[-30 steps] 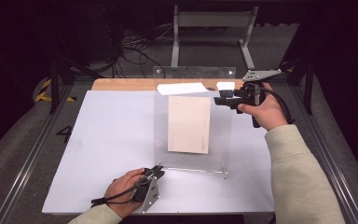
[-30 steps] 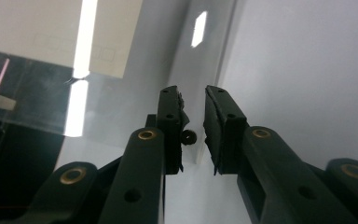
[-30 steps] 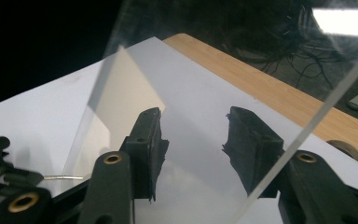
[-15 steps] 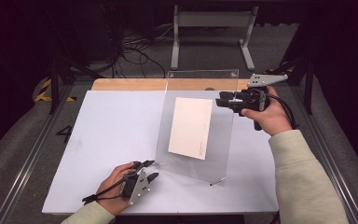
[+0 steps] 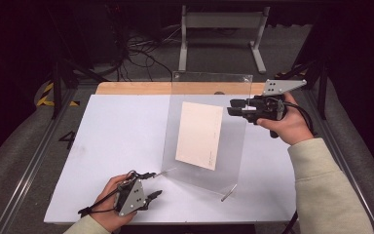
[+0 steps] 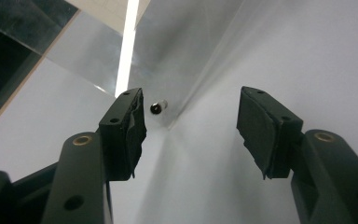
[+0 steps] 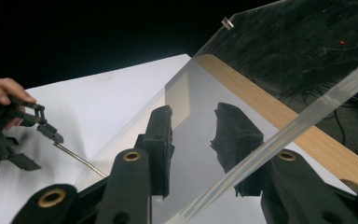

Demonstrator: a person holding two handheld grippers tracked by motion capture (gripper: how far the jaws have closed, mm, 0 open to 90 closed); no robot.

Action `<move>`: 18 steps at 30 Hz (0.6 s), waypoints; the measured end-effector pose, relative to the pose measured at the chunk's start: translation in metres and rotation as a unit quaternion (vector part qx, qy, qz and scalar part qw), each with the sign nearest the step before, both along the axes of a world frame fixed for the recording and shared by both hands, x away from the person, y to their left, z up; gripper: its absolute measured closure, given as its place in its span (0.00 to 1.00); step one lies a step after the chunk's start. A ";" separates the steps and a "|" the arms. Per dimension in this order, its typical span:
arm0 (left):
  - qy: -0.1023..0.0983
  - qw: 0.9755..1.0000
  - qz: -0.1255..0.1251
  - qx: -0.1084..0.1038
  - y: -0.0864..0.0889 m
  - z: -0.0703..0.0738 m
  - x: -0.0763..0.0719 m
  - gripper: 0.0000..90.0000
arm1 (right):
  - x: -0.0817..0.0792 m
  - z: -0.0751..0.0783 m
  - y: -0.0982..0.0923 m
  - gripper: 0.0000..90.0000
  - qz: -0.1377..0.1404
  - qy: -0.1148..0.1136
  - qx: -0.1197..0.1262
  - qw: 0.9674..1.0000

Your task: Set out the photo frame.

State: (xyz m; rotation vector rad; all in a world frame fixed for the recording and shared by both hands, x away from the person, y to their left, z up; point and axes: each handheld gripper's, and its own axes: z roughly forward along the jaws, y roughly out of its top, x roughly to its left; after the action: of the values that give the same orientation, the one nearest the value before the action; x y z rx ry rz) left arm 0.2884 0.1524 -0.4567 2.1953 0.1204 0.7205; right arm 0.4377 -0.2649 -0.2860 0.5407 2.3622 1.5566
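The clear acrylic panel [image 5: 207, 131] is standing tilted over the middle-right of the table, its lower edge near the front of the white sheet [image 5: 121, 141], top edge leaning toward the far side. It's a flat, see-thru rectangle w/ glossy faces and a frosted-looking cut edge; a cream paper card [image 5: 199, 135] is lying against it, slightly skewed. A thin metal pin [image 5: 228, 193] is sticking out at the panel's lower right corner, another at the lower left, just beside the left gripper [image 5: 151, 187].

The right gripper [image 5: 234, 108] is reaching in at the panel's right edge, upper part. In the right gripper view the jaws have just been closing and the panel is sitting between them; one black pad is behind the plastic, one in front. Can't tell whether the pads are pressing on it.

The left gripper is sitting low at the front of the table, jaws spread apart and having just been opening, nothing between them. In the left gripper view the pin end [image 6: 158, 108] is showing close to one pad, not touching.

Surface: matte white sheet over a light wood board [image 5: 136, 88], whose strip is showing along the far edge. Table is framed by metal rails [image 5: 34, 161]. Beyond: dark room, grey floor, tangled cables [image 5: 141, 48], a grey metal stand [image 5: 221, 34].
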 end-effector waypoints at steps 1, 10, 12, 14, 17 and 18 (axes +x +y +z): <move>0.003 1.000 0.000 -0.002 0.003 0.001 0.000 0.47 | 0.000 0.000 0.000 0.71 0.000 0.000 0.000 1.000; 0.035 0.997 0.031 -0.064 0.027 0.009 0.005 0.46 | -0.018 0.012 0.000 0.73 0.039 -0.015 -0.030 0.999; 0.043 0.996 0.044 -0.072 0.032 0.009 0.008 0.46 | -0.023 0.016 0.001 0.73 0.046 -0.024 -0.042 0.998; 0.053 0.994 0.049 -0.082 0.036 0.008 0.010 0.46 | -0.028 0.020 0.003 0.73 0.052 -0.031 -0.056 0.997; 0.067 0.990 0.063 -0.110 0.046 0.009 0.014 0.45 | -0.034 0.024 0.004 0.75 0.062 -0.039 -0.068 0.995; 0.067 0.990 0.063 -0.110 0.046 0.009 0.014 0.45 | -0.034 0.024 0.004 0.75 0.062 -0.039 -0.068 0.995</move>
State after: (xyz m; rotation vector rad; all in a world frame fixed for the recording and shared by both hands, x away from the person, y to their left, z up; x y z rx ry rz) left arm 0.3022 0.1988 -0.4479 2.0352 0.3928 0.5983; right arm 0.4036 -0.2612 -0.2624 0.3041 2.4608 1.4229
